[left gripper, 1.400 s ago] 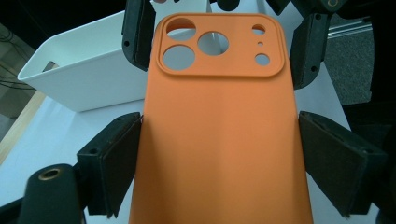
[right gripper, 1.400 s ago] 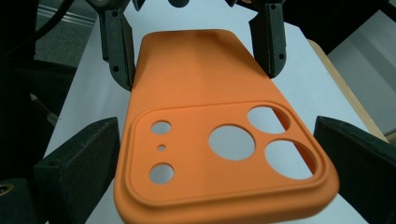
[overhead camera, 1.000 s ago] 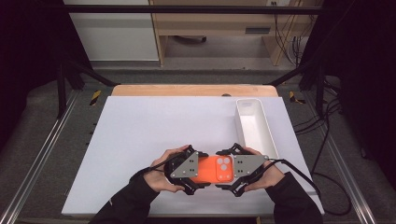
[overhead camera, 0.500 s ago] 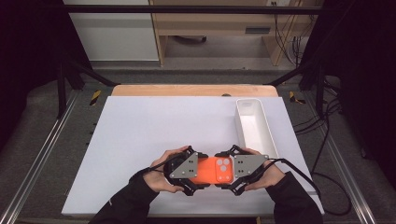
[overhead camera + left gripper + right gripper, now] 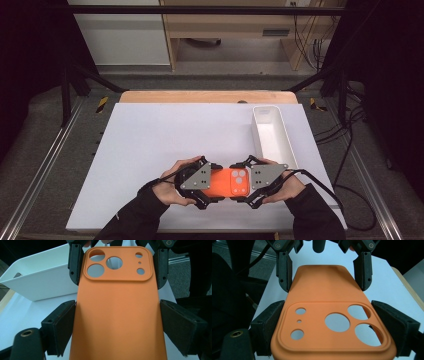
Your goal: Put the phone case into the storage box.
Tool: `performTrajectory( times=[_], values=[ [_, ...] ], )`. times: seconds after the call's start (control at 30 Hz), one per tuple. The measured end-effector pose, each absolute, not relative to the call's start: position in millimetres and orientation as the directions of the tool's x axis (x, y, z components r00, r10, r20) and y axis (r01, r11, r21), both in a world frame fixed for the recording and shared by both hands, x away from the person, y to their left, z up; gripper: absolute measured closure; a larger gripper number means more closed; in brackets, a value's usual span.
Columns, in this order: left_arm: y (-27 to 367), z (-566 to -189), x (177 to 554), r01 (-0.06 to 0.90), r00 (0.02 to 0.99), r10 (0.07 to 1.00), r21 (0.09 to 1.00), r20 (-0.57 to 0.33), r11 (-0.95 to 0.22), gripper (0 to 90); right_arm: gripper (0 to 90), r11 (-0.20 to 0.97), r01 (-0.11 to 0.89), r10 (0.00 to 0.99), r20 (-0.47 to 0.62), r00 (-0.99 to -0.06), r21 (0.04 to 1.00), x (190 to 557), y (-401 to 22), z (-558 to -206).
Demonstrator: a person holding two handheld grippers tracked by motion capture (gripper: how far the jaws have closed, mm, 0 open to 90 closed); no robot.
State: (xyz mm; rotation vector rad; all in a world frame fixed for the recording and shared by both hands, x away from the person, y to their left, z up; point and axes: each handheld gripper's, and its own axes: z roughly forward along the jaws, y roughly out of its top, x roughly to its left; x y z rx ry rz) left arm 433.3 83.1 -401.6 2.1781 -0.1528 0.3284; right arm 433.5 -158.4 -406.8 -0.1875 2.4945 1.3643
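Case: orange phone case, held level just above the table, near the tray's near end, back side with camera holes up.
Left gripper: jaws closed on the plain end of the case, pads on both long edges.
Right gripper: jaws have just been closing; they now pinch the camera-hole end, case between the pads.
Tray: white, empty as far as shown, beyond the case and to its right.
Done: case lifted, gripped at both ends.
Left: probably carrying it to the tray and letting go; nothing lies there yet.
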Motion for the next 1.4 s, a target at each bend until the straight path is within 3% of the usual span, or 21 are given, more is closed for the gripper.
performTrajectory(
  times=[0.73, 1.0, 1.4],
  values=[
    [79.8, -401.3, 436.1, -0.168, 0.975, 0.013, 0.778, 0.221, -0.606, 14.8, 16.2, 0.574, -0.206, 0.028, -0.270, -0.962, 0.793, 432.4, -159.0, -403.6],
    [84.2, -397.9, 434.1, -0.138, 0.979, 0.040, 0.789, 0.202, -0.598, 5.7, 16.2, 0.588, -0.177, 0.049, -0.253, -0.966, 0.789, 434.7, -162.0, -400.3],
    [99.8, -396.3, 439.3, -0.062, 0.977, 0.121, 0.783, 0.173, -0.620, 0.5, 16.0, 0.638, -0.134, 0.075, -0.235, -0.969, 0.758, 437.9, -168.8, -393.6]
  ],
)
